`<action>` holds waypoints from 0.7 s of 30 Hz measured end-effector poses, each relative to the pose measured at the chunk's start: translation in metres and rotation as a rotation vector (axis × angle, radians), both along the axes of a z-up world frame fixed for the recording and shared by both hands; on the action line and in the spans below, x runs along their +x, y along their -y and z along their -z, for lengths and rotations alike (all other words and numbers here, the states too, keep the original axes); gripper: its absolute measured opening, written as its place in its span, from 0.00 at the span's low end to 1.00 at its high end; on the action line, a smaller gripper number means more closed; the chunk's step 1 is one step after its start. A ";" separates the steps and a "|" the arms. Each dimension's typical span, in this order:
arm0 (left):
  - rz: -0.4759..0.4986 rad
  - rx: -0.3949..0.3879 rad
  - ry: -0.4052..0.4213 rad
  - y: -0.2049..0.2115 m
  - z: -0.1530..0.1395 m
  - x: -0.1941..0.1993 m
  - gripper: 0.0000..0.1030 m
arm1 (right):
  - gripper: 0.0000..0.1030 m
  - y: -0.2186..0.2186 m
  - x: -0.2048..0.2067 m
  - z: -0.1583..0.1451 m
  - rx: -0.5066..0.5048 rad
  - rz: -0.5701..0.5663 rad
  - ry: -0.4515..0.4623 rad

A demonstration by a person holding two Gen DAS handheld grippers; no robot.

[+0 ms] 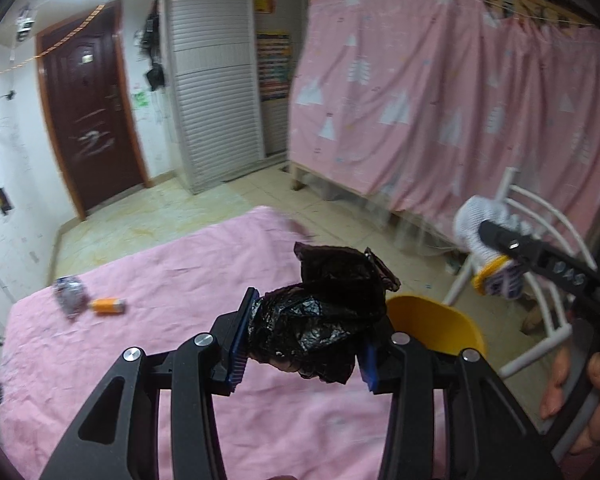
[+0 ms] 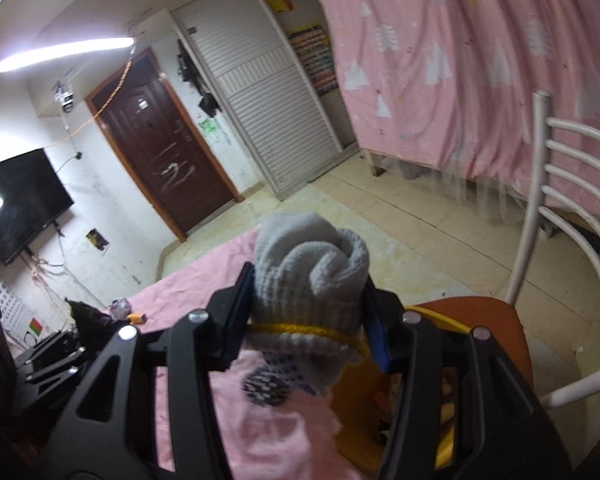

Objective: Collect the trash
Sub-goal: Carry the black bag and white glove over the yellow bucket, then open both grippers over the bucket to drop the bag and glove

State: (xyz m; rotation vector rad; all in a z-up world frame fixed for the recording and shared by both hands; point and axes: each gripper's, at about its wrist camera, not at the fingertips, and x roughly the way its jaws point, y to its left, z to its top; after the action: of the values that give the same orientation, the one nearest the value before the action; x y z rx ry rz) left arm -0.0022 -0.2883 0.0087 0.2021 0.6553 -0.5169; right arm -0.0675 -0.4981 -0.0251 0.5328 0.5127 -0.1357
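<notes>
My left gripper (image 1: 300, 336) is shut on a crumpled black plastic bag (image 1: 324, 316) and holds it above the pink-covered table (image 1: 160, 280), next to a yellow bin (image 1: 436, 320). My right gripper (image 2: 308, 320) is shut on a rolled grey-white knit glove (image 2: 312, 276) with a yellow cuff, above the yellow bin (image 2: 440, 316). That glove also shows in the left wrist view (image 1: 480, 236) at the right. A crumpled silvery wrapper (image 1: 70, 294) and a small orange item (image 1: 108, 305) lie on the table's far left part.
A white metal chair (image 2: 540, 208) with an orange seat stands right of the table. A pink curtain (image 1: 440, 100) covers a bed frame behind. A brown door (image 1: 92, 112), white shutter cabinets (image 1: 212, 80) and a wall TV (image 2: 16, 200) lie beyond tiled floor.
</notes>
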 end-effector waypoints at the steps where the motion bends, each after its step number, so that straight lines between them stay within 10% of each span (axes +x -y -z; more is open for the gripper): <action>1: 0.017 -0.008 -0.004 0.006 0.001 -0.002 0.34 | 0.47 0.005 -0.003 0.004 0.006 0.009 -0.007; 16: 0.155 0.008 -0.060 0.089 0.021 -0.020 0.36 | 0.62 0.045 -0.014 0.037 0.031 0.086 -0.044; 21: 0.189 0.004 -0.098 0.106 0.026 -0.021 0.55 | 0.62 0.061 -0.022 0.039 0.048 0.132 -0.032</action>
State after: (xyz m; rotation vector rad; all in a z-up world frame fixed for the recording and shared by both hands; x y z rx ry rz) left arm -0.0231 -0.3938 -0.0168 0.2451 0.7368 -0.7107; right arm -0.0891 -0.5595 -0.0641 0.6119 0.5126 -0.2583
